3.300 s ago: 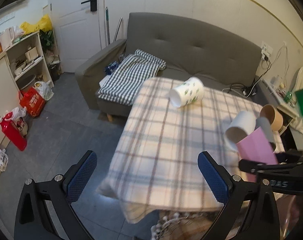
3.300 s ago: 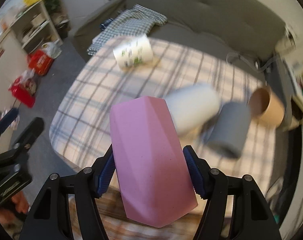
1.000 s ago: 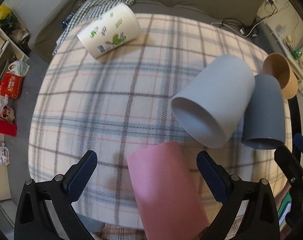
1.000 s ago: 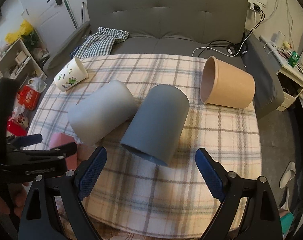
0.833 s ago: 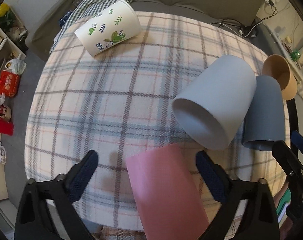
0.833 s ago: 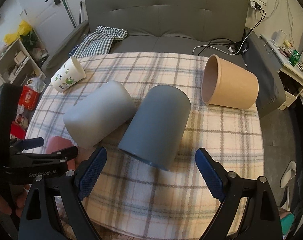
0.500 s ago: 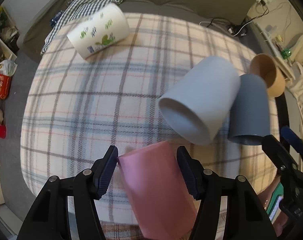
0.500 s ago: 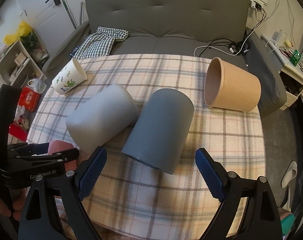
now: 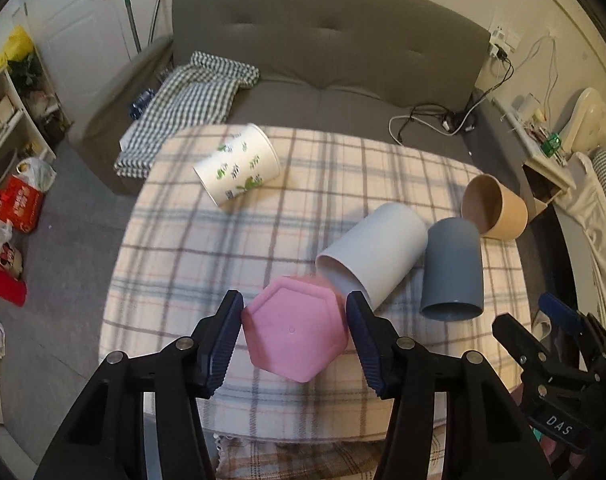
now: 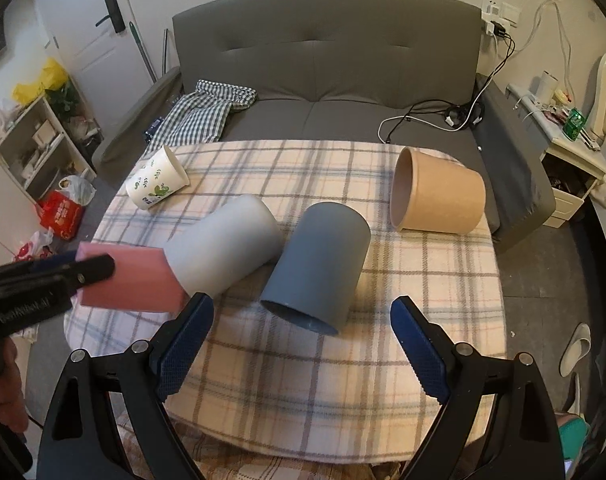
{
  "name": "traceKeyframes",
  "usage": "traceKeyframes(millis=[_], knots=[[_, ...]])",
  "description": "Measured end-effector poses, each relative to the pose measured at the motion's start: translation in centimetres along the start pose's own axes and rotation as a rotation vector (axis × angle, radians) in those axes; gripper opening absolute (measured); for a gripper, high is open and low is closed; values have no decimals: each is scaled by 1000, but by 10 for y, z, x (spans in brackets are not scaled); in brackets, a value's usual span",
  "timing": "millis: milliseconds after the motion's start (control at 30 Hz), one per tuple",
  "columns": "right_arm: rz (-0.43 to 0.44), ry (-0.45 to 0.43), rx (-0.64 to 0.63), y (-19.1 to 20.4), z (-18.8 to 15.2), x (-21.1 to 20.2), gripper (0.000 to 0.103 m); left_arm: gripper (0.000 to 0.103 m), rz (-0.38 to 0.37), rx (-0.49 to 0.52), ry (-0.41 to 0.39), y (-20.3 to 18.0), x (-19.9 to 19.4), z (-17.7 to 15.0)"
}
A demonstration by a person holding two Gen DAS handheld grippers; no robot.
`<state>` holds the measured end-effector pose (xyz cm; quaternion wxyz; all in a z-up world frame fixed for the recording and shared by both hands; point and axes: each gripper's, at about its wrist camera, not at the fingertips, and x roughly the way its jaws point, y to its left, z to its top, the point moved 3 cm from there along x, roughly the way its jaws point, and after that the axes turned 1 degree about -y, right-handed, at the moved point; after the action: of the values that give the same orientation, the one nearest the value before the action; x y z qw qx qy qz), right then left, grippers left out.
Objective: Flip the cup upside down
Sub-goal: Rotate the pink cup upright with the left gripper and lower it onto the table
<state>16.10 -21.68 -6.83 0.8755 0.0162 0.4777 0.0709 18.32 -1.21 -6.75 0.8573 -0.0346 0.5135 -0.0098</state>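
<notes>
In the left wrist view we see only the hexagonal base of the pink cup; its mouth faces away, hidden. Its far edge is blurred where it meets the white cup. In the right wrist view the left gripper covers the pink cup's near end, and the frame's left edge cuts that gripper's body off.

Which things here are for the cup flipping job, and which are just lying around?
For the job:
pink cup, held sideways
left gripper, shut on it
right gripper, open and holding nothing

Just lying around:
white cup, on its side
dark grey cup, on its side
tan cup, on its side
leaf-print cup, on its side
checked cloth on the sofa
</notes>
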Motion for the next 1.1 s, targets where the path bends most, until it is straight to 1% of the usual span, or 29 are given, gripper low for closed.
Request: traceKeyframes(millis=[300,500,767,900,1000,1067,1100], knots=[[-19,-2,22,-10,-8,-7,91,54,45,30,-33,-2,-4,-4],[-19,1,31,-13,-8,-4,91,54,88,56,-29,-5,11,-8],[-16,23,23,-11,-9,8,91,54,75,56,-5,-9,24,-17],[-16,28,23,-11,-9,10,91,54,62,76,-10,-14,25,-18],[-16,31,22,-10,-10,10,91,55,70,102,-13,-19,24,-19],[-16,30,20,-10,-10,10,91,58,72,113,-12,-21,24,-20],[-17,29,20,-9,-10,9,91,62,72,115,-15,-22,23,-20]])
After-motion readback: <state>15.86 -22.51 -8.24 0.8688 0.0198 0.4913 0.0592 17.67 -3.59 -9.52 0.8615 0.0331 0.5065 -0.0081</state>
